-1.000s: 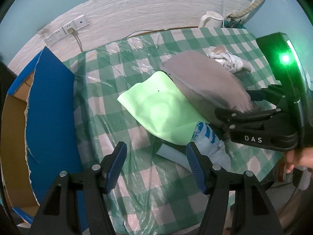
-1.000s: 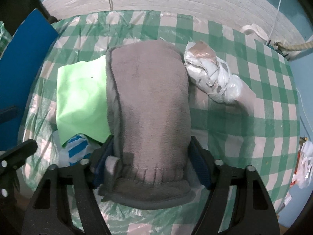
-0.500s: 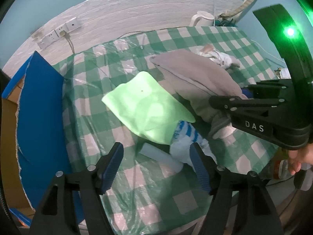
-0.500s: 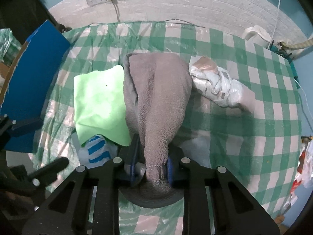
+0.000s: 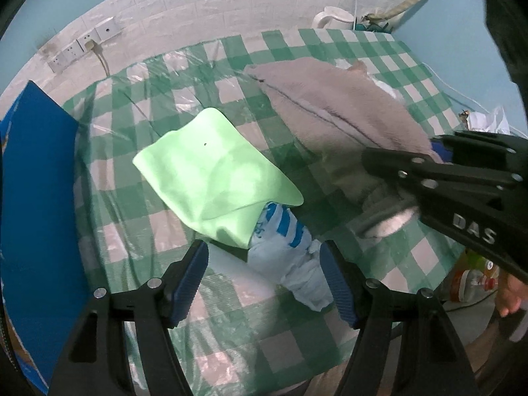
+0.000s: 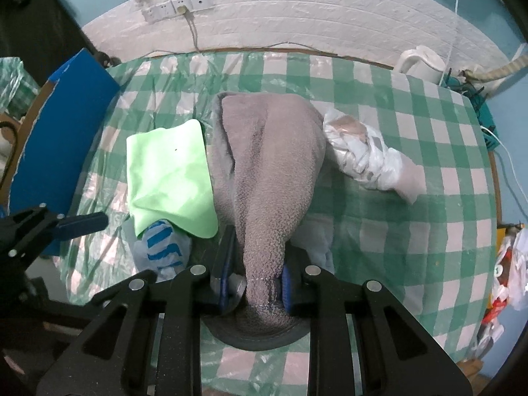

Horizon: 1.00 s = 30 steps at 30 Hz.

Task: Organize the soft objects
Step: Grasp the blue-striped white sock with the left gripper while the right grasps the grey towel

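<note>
Between the blue pads of the right gripper [image 6: 255, 285] a bunched end of the grey fleece cloth [image 6: 270, 165] is pinched tight, the jaws drawn close together on it after closing within the last second. From that grip the cloth fans out ahead of the tool and widens toward the far side of the green-and-white checked table [image 6: 412, 231], its far part resting on the clear plastic sheet that covers the checks. Just to the left of the pinched cloth lies the light green cloth [image 6: 168, 178], flat and touching the grey one along its edge. At the near corner of the green cloth, left of the right gripper's fingers, a white and blue striped item [image 6: 163, 247] pokes out from under it. To the right of the grey cloth, beyond the fingertips, lies a crumpled white plastic-wrapped bundle [image 6: 363, 155].

Ahead of the left gripper [image 5: 264, 280] the jaws stand wide apart with nothing pressed by the pads; the striped item [image 5: 290, 254] lies on the table between them, its white end near the right-hand pad, and whether it touches that pad cannot be told. The green cloth [image 5: 211, 175] lies just beyond the fingertips. Left of this tool stands a blue cardboard panel [image 5: 39, 204], upright at the table's edge.
</note>
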{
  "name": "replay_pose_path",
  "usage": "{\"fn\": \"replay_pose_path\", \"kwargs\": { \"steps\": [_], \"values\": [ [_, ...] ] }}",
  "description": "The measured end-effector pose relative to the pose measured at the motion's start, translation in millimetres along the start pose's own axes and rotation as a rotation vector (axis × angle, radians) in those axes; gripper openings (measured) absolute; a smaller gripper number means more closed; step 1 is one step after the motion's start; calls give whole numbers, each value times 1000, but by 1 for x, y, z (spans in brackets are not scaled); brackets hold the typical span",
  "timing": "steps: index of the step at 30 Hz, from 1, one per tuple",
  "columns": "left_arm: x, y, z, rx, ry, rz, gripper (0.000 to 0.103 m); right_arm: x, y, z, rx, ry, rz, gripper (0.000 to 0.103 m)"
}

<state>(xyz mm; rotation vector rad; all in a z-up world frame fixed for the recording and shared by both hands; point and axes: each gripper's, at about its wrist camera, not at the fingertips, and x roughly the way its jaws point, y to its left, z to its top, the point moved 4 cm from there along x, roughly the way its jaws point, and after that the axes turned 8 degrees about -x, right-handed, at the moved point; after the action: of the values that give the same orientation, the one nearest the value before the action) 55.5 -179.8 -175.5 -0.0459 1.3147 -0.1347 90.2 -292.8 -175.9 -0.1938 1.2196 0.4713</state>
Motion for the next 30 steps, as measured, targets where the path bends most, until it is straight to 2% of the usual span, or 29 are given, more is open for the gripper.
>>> {"fn": "replay_pose_path", "kwargs": {
  "steps": [8, 10, 11, 15, 30],
  "values": [
    [21, -9, -1, -23, 53, -16, 71, -1, -7, -5, 19, -1, 9, 22],
    [26, -11, -1, -25, 62, -26, 66, 0, -7, -6, 21, -1, 12, 22],
    [28, -11, -2, -25, 63, -30, 56, 0, -7, -6, 22, -1, 13, 22],
    [30, -11, -3, -24, 62, -45, 50, 0, -6, -5, 17, -6, 15, 22],
    [-12, -5, 1, -13, -16, -111, 47, -20, 5, 3, 4, -62, 32, 22]
  ]
}}
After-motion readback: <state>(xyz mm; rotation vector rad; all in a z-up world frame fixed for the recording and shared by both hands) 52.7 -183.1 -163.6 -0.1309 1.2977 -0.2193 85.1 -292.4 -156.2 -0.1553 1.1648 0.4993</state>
